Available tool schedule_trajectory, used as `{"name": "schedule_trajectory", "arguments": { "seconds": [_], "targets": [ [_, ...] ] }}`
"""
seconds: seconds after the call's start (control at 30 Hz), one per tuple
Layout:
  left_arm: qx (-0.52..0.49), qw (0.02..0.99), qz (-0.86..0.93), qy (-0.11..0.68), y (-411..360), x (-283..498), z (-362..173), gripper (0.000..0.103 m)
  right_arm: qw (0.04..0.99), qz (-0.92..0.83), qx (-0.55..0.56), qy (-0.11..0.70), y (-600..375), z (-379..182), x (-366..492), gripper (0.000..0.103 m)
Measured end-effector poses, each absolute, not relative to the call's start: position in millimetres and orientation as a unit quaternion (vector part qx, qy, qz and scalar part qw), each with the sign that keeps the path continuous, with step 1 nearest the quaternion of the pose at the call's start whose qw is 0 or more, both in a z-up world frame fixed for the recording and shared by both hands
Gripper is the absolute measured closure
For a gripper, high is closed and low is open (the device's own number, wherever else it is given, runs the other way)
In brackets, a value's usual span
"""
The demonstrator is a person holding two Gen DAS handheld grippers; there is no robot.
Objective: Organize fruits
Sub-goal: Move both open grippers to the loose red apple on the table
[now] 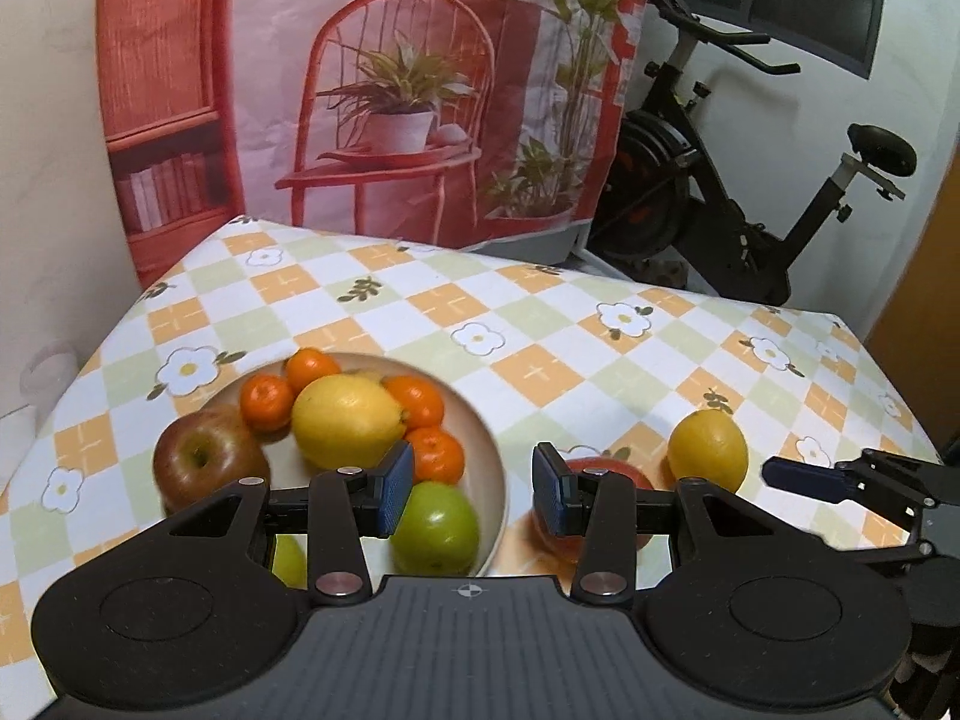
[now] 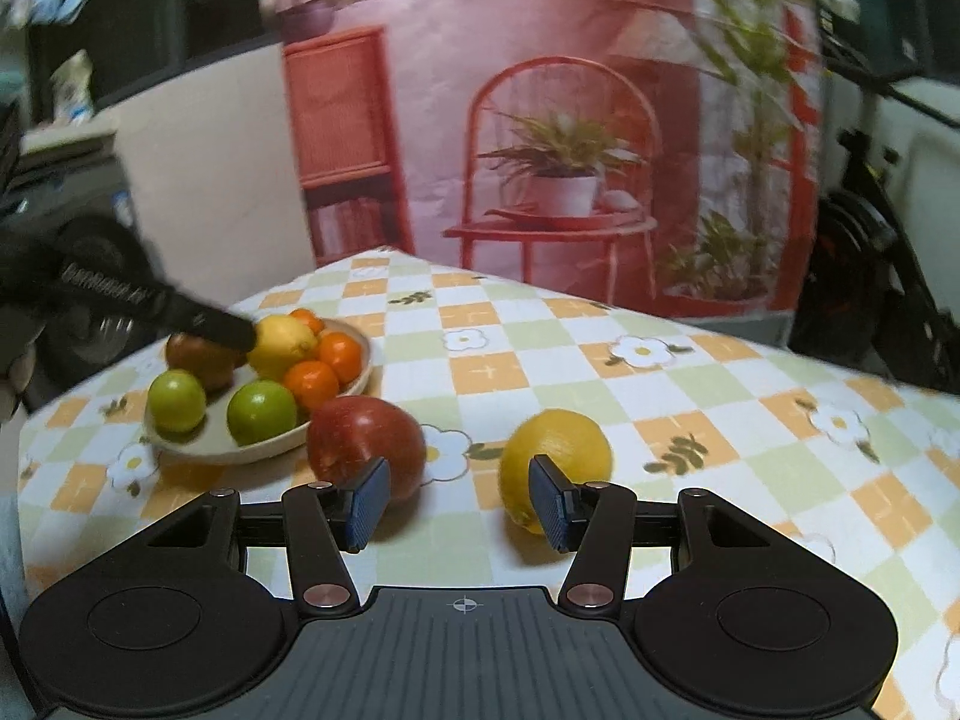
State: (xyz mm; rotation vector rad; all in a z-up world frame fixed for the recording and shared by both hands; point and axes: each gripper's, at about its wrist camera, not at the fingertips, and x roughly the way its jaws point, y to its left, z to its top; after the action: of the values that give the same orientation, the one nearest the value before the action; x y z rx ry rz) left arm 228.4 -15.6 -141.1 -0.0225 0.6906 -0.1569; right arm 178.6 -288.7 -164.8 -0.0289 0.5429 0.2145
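Surroundings: a checked, flowered tablecloth [image 1: 540, 324] covers the table; behind it hangs a printed backdrop [image 1: 384, 78] of a red chair and potted plants, with an exercise bike [image 1: 720, 192] to the right.
In the way: nothing lies between either pair of jaws; the bowl's rim sits just beside the red apple.
Left wrist view only: the right gripper [image 1: 798, 477] reaching in from the right edge, near the loose lemon [image 1: 708, 450].
Right wrist view only: the left gripper's dark finger [image 2: 210, 321] over the bowl, and both green apples [image 2: 262, 411] whole.
Bowl [image 1: 489, 468]: one lemon [image 1: 345, 420], several tangerines [image 1: 414, 399], green apples, a reddish-brown apple [image 1: 207, 459] at its left edge.
Loose fruit: a red apple [image 2: 366, 438] and a lemon on the cloth, right of the bowl, apart.
Left gripper [image 1: 473, 489]: jaws partly open, empty, above the bowl's right rim.
Right gripper [image 2: 459, 507]: jaws partly open, empty, framing the gap between red apple and loose lemon.
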Motion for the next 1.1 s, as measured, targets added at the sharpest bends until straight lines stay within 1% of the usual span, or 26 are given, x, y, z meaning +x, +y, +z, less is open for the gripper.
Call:
{"name": "schedule_trajectory", "arguments": {
  "seconds": [0.27, 0.43, 0.77, 1.1],
  "targets": [
    [-0.020, 0.929, -0.111, 0.353, -12.2, 238.8, -148.9, 0.057, 0.937, 0.161, -0.131, 0.281, -247.8, -166.8, 200.6, 0.055],
    [-0.028, 0.922, -0.139, 0.361, -9.8, 248.4, -154.9, 0.057, 0.922, 0.180, -0.178, 0.295, -227.8, -177.5, 210.9, 0.051],
    [-0.056, 0.906, -0.187, 0.376, -15.7, 267.2, -169.9, 0.058, 0.914, 0.170, -0.180, 0.322, -221.2, -195.7, 228.1, 0.051],
    [-0.065, 0.895, -0.214, 0.387, -16.9, 276.4, -180.1, 0.058, 0.911, 0.174, -0.183, 0.327, -219.9, -202.6, 238.5, 0.050]
  ]
}}
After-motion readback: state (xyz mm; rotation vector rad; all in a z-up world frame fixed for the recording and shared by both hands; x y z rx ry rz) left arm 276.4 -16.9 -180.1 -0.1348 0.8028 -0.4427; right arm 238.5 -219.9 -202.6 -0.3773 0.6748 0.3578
